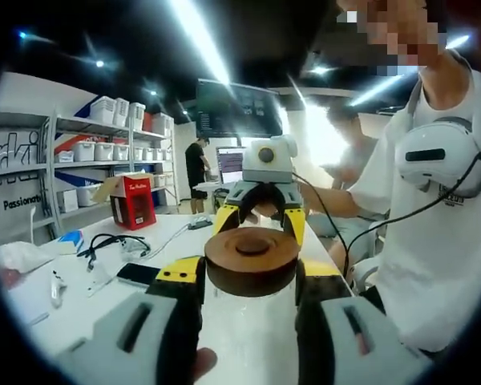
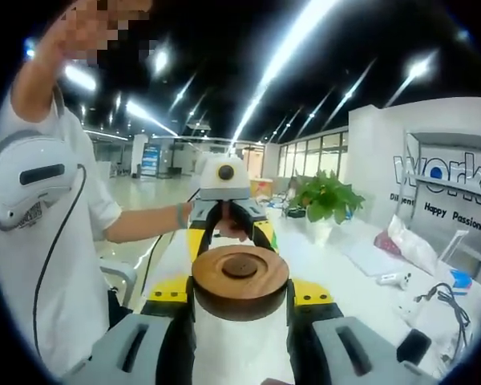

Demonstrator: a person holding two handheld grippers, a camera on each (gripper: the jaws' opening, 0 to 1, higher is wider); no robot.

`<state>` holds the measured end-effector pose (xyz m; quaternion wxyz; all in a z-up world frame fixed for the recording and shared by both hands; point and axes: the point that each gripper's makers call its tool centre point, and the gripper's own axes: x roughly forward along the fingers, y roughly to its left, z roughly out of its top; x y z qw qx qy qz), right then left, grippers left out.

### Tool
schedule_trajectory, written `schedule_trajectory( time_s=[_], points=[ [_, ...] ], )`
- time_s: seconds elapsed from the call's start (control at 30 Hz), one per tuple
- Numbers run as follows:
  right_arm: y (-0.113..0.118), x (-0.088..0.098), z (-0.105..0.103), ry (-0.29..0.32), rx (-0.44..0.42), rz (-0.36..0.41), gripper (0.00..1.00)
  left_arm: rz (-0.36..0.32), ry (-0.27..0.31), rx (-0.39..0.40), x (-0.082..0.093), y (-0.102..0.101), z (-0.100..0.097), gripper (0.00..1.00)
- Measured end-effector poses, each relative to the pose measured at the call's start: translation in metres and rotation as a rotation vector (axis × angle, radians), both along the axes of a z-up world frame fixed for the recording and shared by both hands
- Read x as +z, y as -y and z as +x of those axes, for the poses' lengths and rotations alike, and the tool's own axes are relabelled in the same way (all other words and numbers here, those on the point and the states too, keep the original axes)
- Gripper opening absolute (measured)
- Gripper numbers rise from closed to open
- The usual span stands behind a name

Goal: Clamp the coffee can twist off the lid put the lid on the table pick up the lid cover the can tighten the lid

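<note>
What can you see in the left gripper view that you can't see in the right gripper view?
Left gripper view: a red box, storage shelves, a dark wall screen and a black phone. Right gripper view: a green potted plant and big windows. Both: the wooden lid on the coffee can between the jaws, the white table, and the person's white shirt.

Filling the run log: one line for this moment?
wooden lid: on coffee can | left gripper: jaws flank lid, grip unclear | right gripper: jaws flank lid, grip unclear
</note>
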<state>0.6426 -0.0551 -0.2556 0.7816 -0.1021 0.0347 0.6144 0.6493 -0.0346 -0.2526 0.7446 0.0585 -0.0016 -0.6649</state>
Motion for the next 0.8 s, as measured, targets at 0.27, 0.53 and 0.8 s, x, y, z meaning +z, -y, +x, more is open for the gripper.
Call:
schedule_trajectory(
  time_s=[0.27,0.53,0.8],
  points=[
    [0.0,-0.004,0.001,-0.015,0.0,0.004,0.4,-0.005,-0.013,-0.003,-0.003,0.0,0.001,0.34],
    [-0.001,-0.01,0.001,-0.021,0.004,-0.002,0.4,0.001,-0.023,-0.002,-0.009,0.0,0.001,0.34],
    [0.001,-0.012,0.001,-0.043,0.006,0.02,0.4,-0.009,-0.041,-0.006,-0.009,0.001,0.002,0.34]
  ],
)
